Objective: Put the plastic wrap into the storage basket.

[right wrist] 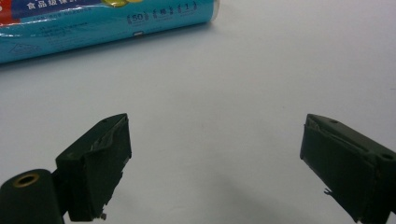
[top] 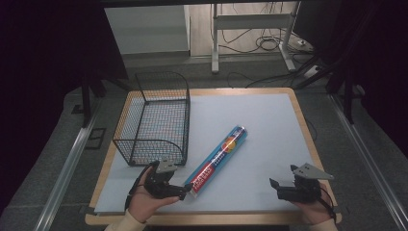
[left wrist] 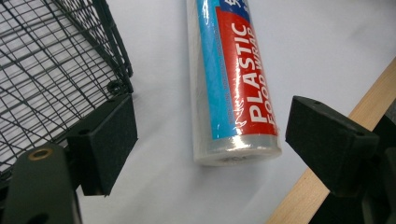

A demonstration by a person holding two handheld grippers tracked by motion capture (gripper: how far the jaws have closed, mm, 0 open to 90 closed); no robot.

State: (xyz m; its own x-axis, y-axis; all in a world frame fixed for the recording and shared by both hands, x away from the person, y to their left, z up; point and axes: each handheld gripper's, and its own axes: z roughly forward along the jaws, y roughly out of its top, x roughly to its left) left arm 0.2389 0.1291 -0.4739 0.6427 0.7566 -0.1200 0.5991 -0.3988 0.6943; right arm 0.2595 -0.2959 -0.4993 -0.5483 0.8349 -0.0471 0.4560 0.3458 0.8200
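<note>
Table [top: 269, 110]: your surface was a pale mat on a wood-edged top, with dark floor around it.
Basket [top: 155, 118]: a black wire basket stood at the mat's left side.
Left gripper [top: 183, 192]: you held it near the front edge, jaws spread wide either side of the roll's near end, not touching it.
Roll [top: 219, 158]: plastic wrap lay flat on the mat, slanting from front-centre toward the back right, just beside the basket.
Right gripper [top: 276, 188]: you held it at the front right, jaws apart and gripping nothing, well apart from the roll.
</note>
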